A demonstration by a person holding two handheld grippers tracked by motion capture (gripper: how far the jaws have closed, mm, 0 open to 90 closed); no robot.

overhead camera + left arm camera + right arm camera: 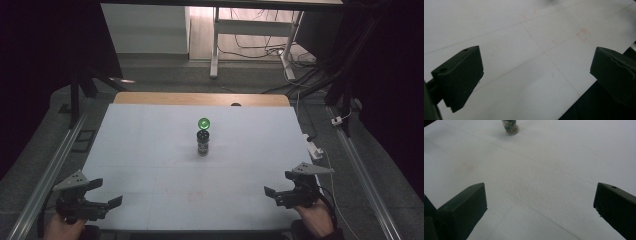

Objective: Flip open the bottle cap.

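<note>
Gaping wide and empty, both grippers (left [102, 192], right [280, 183]) hover over the matte white table [150, 165]; a small cylindrical bottle [203, 142] stands well apart.

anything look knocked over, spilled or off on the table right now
Nothing stands out. The small dark upright bottle stands mid-table on the white table top, with a round green cap just behind it and no spill visible. The left hand-held gripper and right hand-held gripper sit open near the front edge, well away.
</note>
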